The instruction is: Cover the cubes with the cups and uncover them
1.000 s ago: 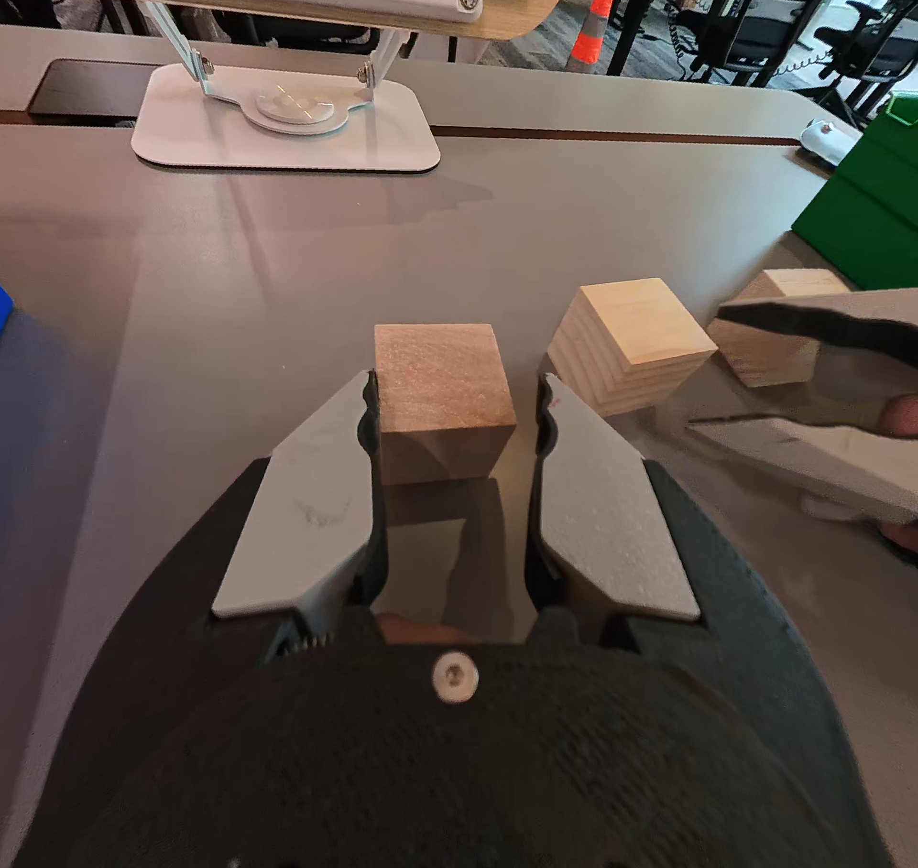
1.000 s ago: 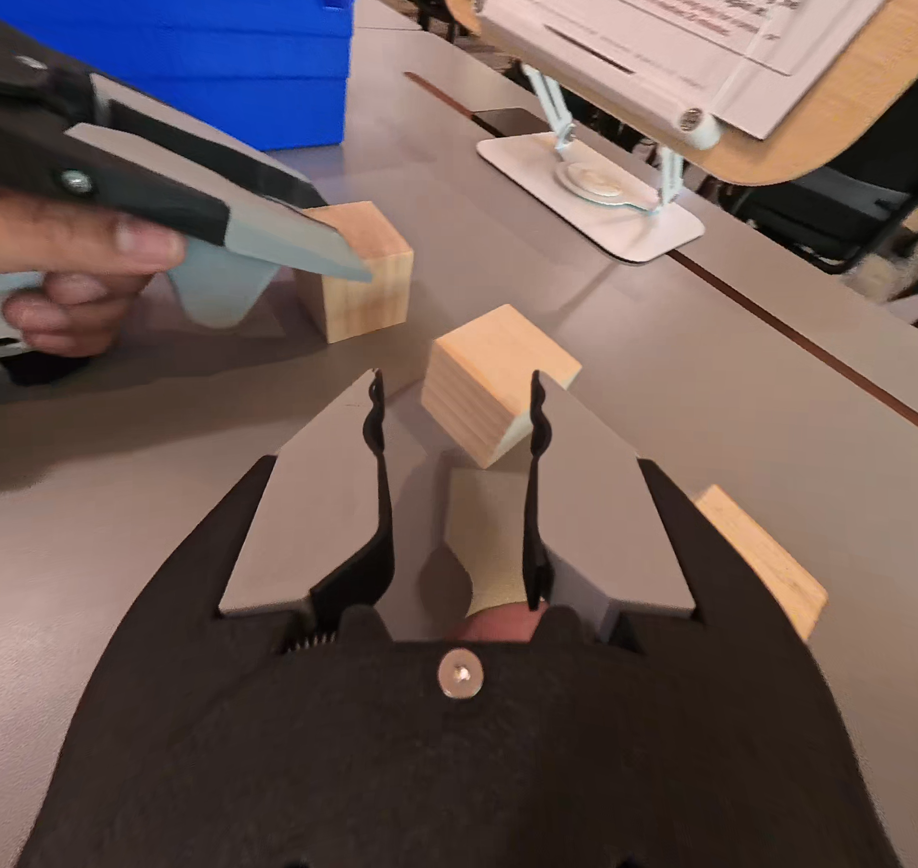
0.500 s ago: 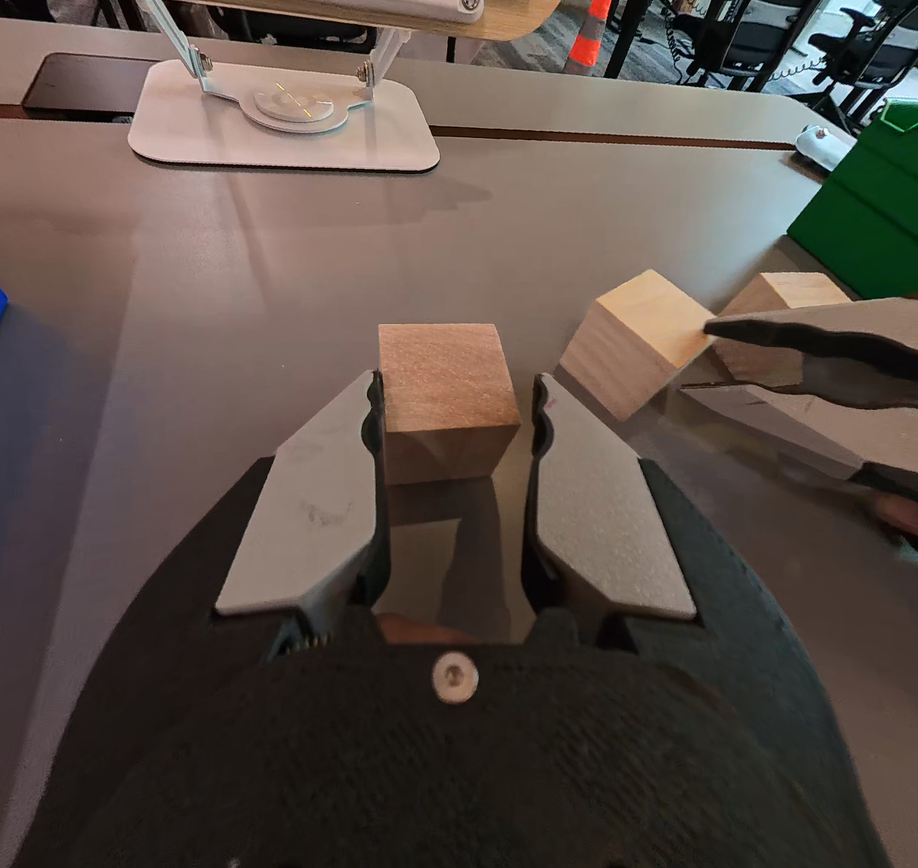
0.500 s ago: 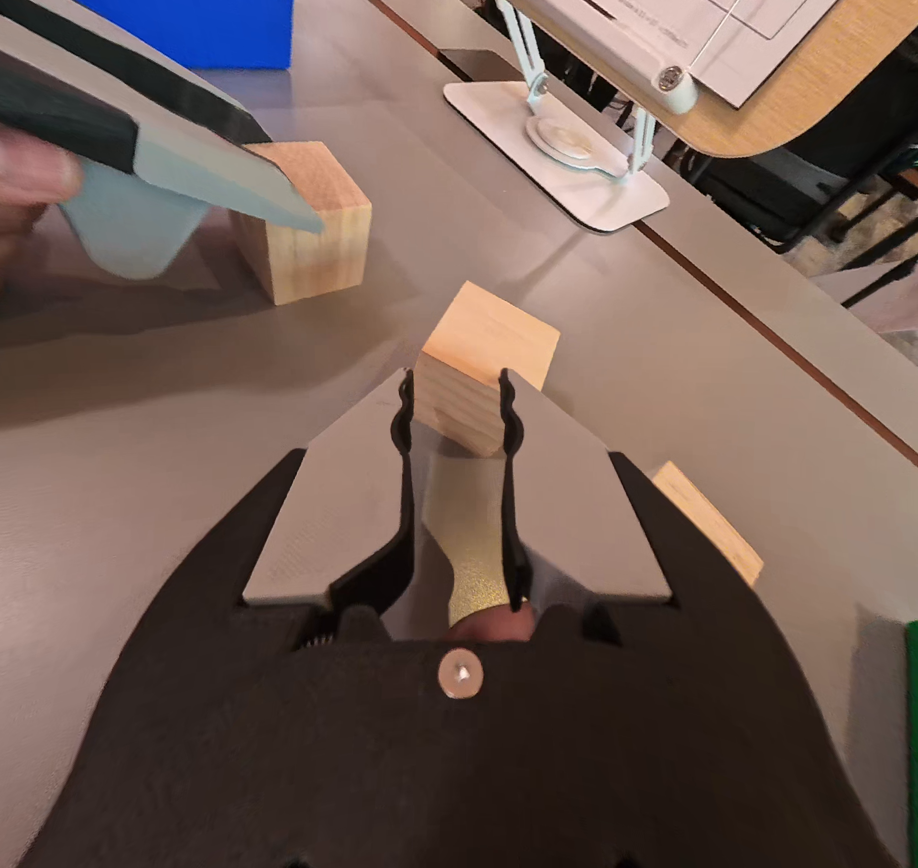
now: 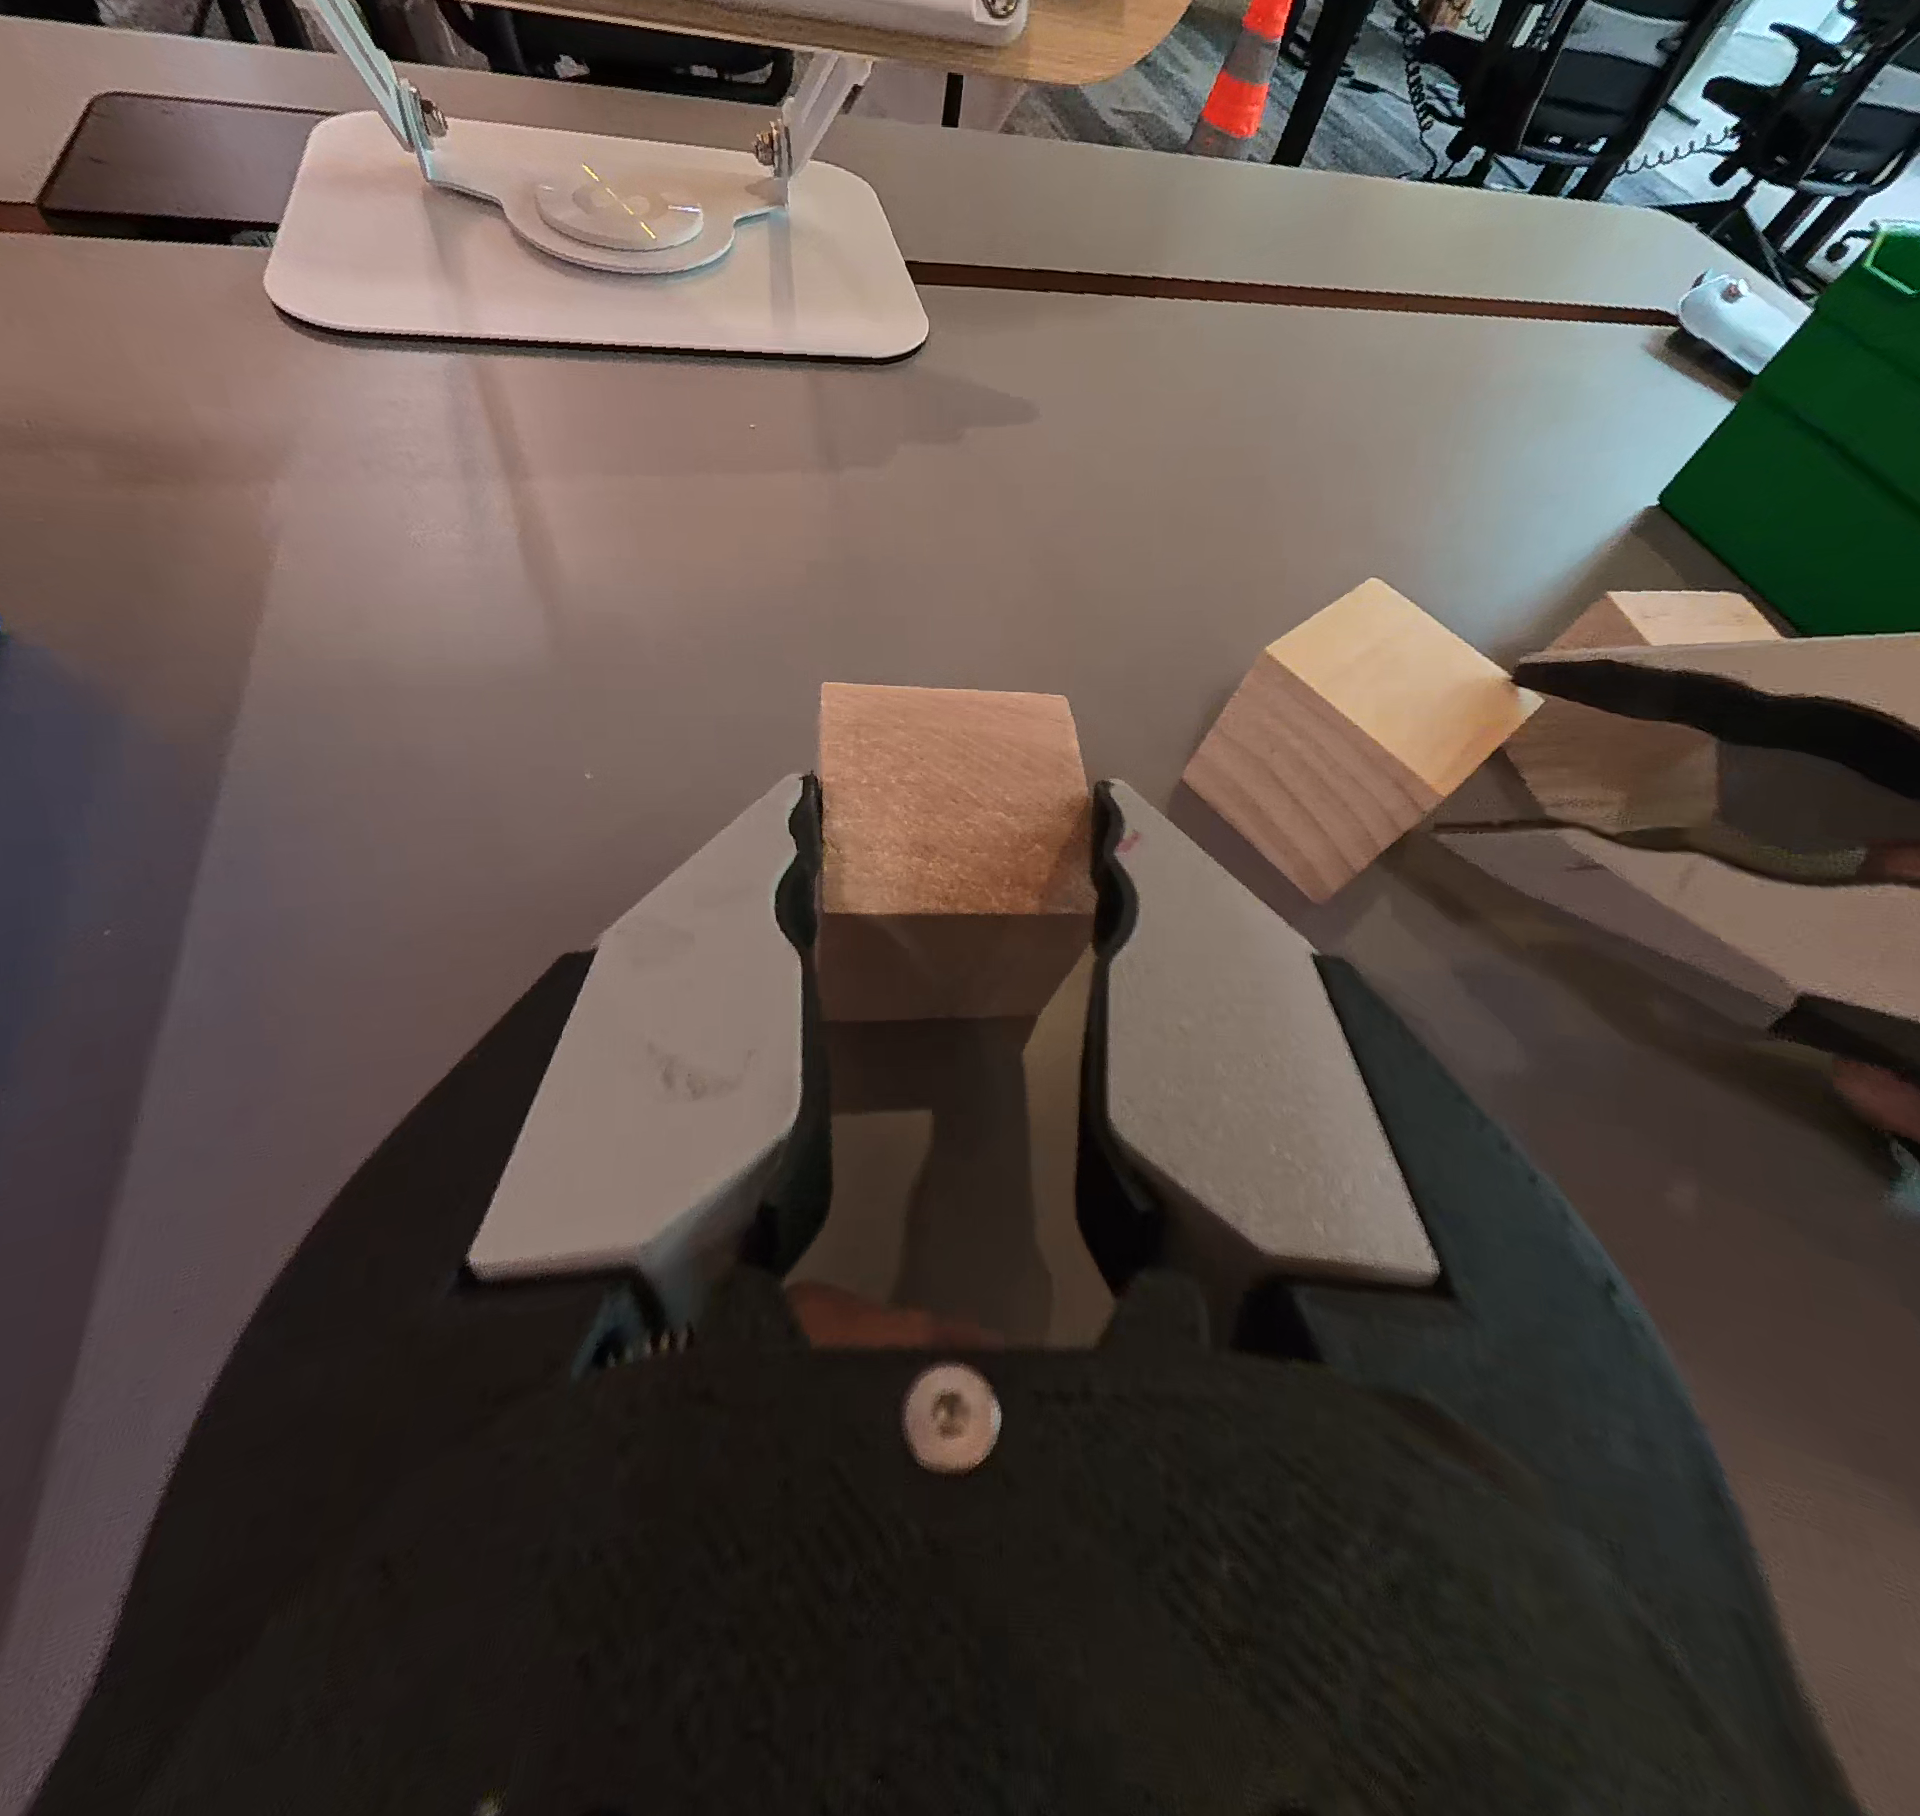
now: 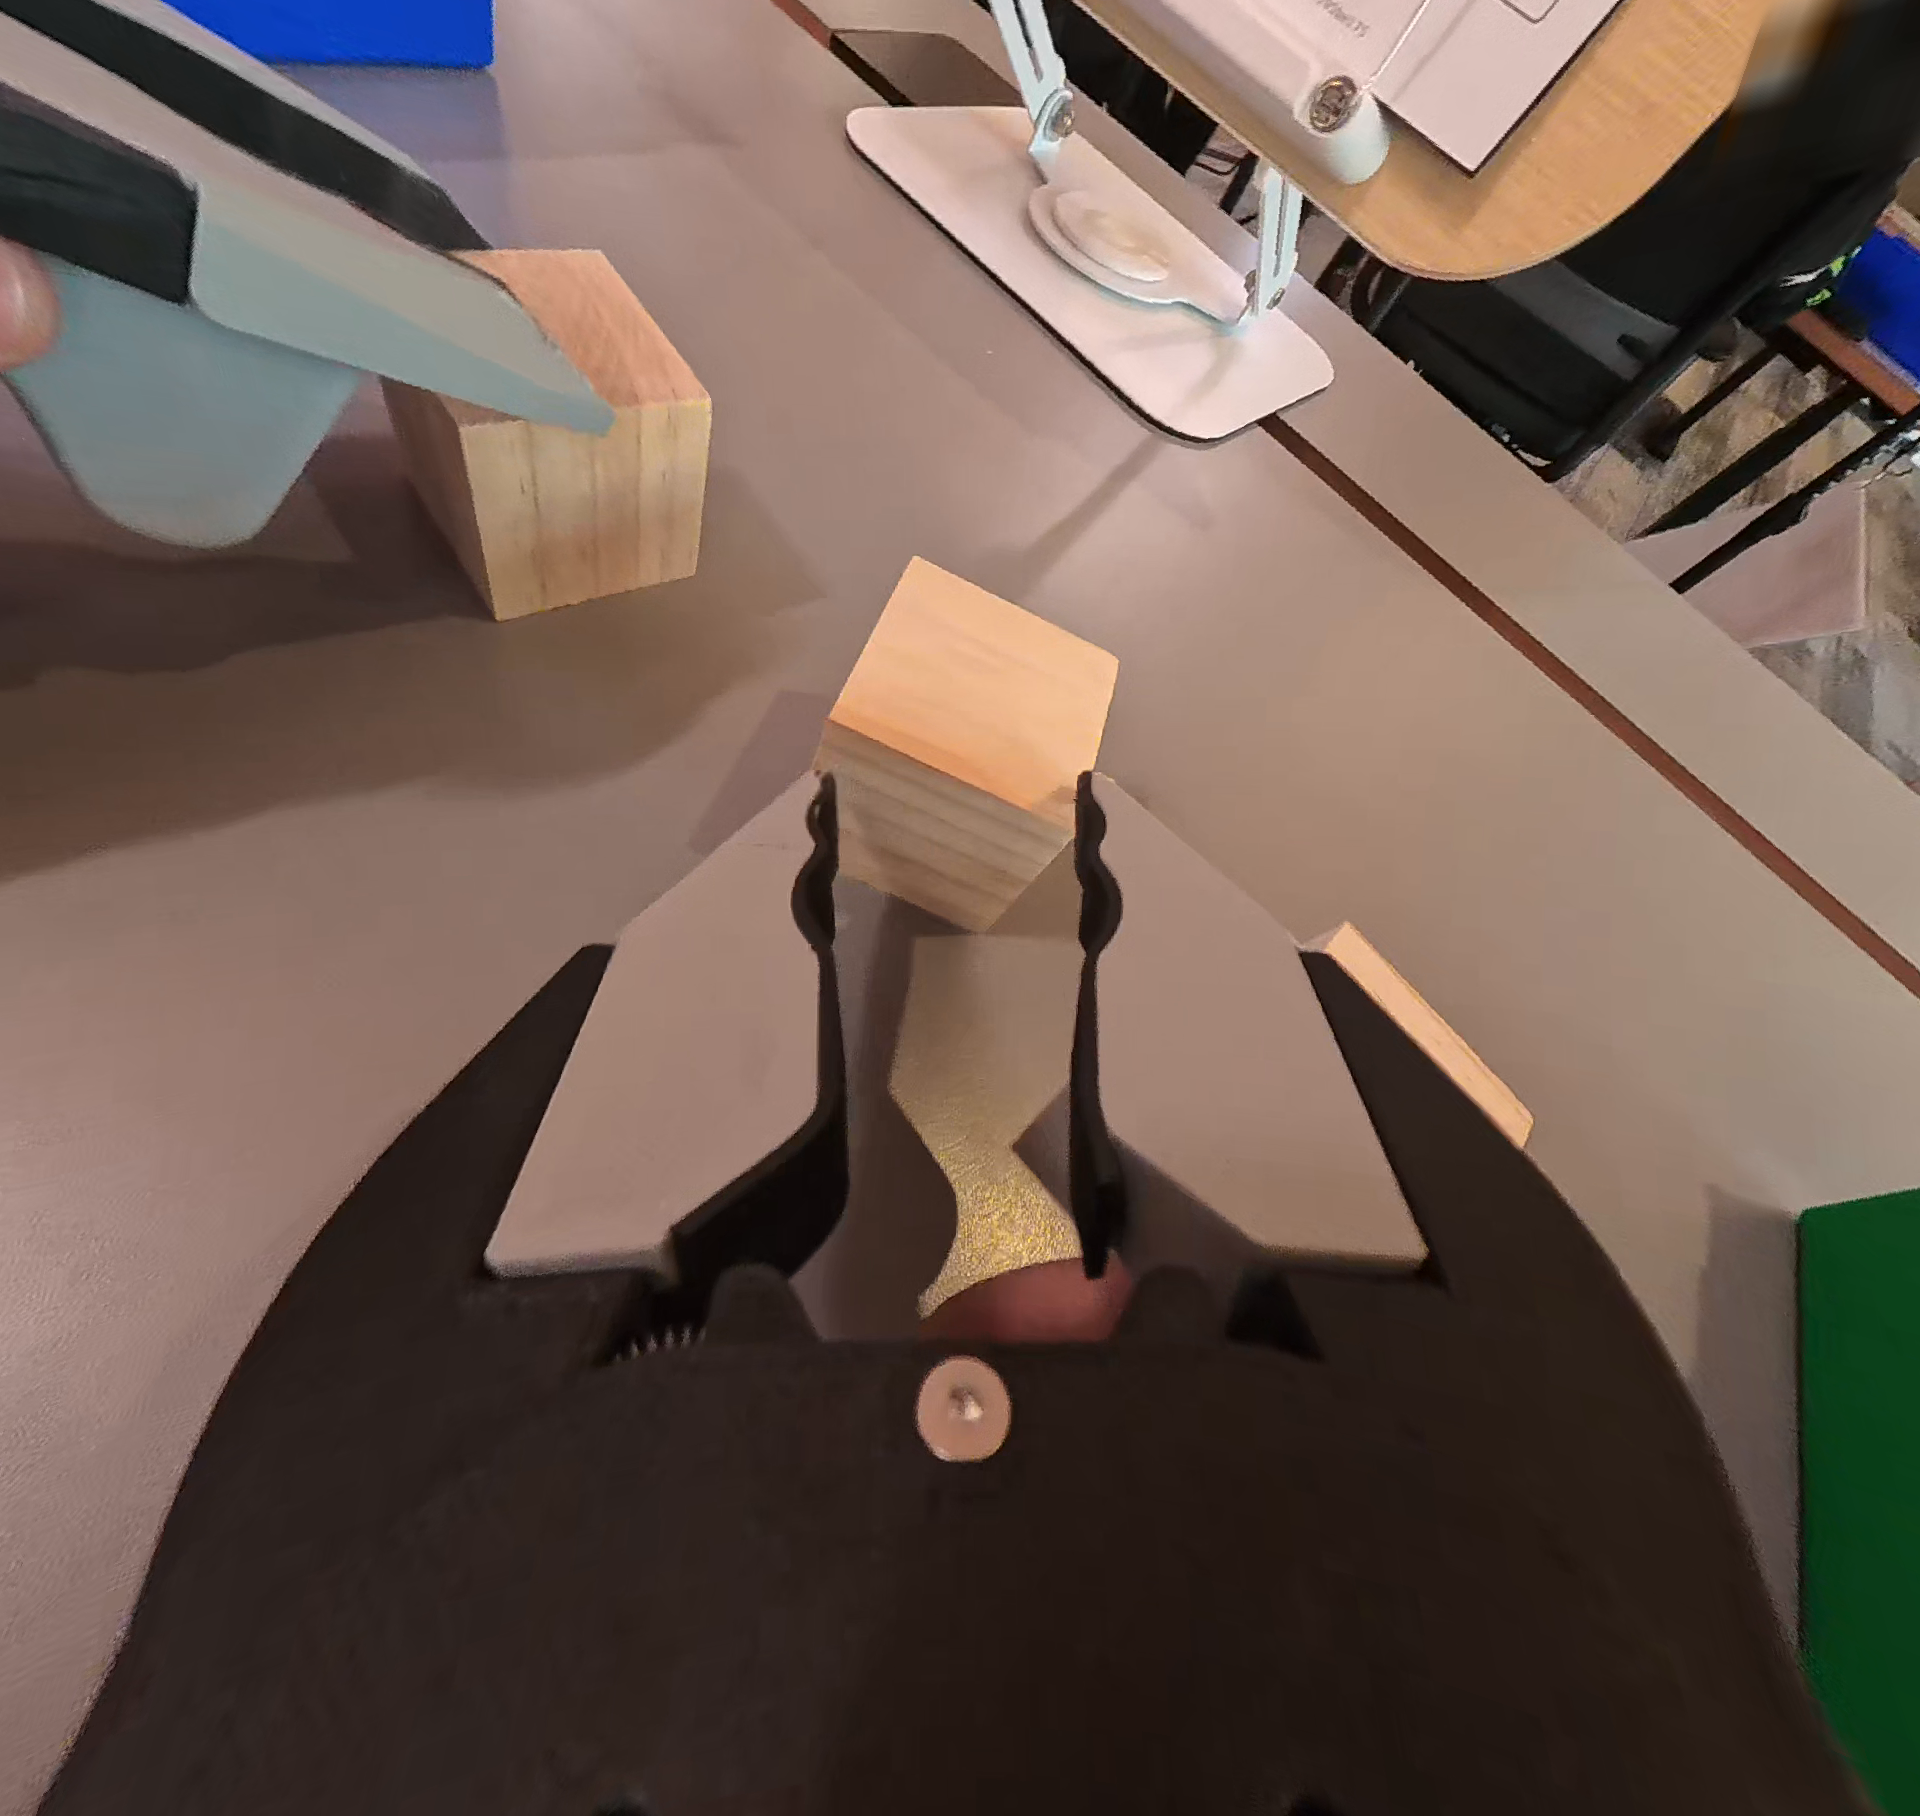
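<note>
We see only a corner of the third pale wooden cube [image 6: 1423,1034], hidden behind the right gripper [image 6: 951,810]; beside it, the green box [image 6: 1860,1454] runs past the edge.

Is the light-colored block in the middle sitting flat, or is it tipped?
Tipped. The pale cube has a slanted top face and leans over, unlike the flat brown cube. The right claw is at its sides.

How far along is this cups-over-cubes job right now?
Nothing looks done: all three cubes stand bare, and no cup is in view. In hand: the left tongs grip the darker cube on both sides, and the right tongs seem to pinch the pale cube, which is tipped up on an edge. The third cube sits beside them. All covering and uncovering is left.
</note>
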The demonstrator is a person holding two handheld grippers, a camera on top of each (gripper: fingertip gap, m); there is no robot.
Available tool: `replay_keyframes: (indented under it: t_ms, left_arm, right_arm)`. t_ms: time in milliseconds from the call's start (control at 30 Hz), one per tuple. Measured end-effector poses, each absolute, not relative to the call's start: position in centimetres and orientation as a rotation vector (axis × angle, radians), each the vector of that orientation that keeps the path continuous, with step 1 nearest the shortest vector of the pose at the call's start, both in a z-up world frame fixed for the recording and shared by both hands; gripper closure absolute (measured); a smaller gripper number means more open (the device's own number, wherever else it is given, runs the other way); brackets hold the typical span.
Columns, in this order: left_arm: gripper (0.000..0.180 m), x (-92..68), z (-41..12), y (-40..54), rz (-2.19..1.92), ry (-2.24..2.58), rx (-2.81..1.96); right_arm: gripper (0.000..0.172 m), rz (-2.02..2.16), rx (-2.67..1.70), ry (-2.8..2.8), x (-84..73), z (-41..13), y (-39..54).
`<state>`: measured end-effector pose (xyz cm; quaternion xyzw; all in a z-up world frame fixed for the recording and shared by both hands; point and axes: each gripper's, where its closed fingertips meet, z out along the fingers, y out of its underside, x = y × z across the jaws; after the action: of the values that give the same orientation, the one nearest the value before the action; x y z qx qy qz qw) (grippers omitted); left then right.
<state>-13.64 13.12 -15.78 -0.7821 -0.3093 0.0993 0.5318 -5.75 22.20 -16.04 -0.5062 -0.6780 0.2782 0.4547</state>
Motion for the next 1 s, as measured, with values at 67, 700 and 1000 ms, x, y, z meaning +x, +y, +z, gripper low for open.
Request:
replay_keyframes:
  t_ms: [67, 700, 1000]
  left_arm:
    - [0.134, -13.7, -15.5, 13.0, 0.221, -0.748, -1.839]
    - [0.13, -13.4, -15.1, 13.1, 0.254, -0.712, -1.824]
    - [0.129, -13.3, -14.8, 13.0, 0.258, -0.702, -1.81]
  right_arm:
    - [0.126, 0.69, -1.245, -1.694, -5.5, -16.1, 21.8]
    - [0.131, 0.716, -1.332, -1.755, -5.3, -17.4, 21.7]
    - [0.136, 0.727, -1.292, -1.681, -4.7, -15.1, 23.0]
